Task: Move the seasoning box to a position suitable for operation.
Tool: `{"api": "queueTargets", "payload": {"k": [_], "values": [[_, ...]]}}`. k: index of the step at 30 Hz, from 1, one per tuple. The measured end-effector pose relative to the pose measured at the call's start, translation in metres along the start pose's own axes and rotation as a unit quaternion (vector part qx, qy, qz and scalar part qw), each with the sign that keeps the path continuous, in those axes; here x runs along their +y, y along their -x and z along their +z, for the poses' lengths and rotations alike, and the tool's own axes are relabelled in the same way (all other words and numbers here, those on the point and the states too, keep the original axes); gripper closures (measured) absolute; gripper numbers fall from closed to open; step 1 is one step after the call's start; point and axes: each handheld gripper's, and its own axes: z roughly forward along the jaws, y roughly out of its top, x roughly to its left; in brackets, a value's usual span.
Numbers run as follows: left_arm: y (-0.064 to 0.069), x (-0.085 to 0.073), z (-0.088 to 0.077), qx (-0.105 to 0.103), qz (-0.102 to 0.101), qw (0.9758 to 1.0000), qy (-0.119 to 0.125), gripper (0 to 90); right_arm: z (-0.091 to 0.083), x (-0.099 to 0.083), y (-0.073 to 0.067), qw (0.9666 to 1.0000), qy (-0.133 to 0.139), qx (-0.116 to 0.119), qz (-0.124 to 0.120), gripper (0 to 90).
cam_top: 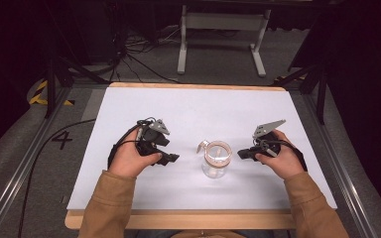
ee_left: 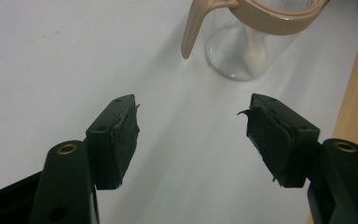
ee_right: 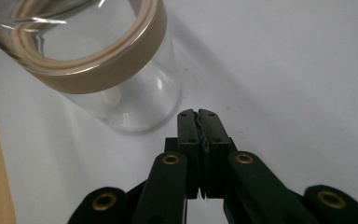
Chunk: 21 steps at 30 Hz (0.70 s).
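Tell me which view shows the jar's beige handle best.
The left gripper view: the handle curves down clear of the glass jar. The high view shows it small at the jar's far-left rim; the right gripper view shows the beige collar.

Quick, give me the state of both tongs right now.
Left tongs: open, holding nothing, aimed at the glass jar.
Right tongs: closed, holding nothing, beside the jar.
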Motion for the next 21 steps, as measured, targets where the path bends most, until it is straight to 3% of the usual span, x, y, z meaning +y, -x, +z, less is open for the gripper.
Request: {"api": "queueTargets", "payload": {"k": [9, 21], "values": [[0.002, 0.000, 0.004, -0.006, -0.006, 0.9999, -0.014, 38.2, 0.023, -0.002, -0.005, 0.9997, -0.016, 0.015, -0.013, 89.4], [0.002, 0.000, 0.009, -0.010, -0.009, 0.9995, -0.029, 39.8, 0.034, -0.001, -0.012, 0.9993, -0.017, 0.022, -0.026, 89.8]]}}
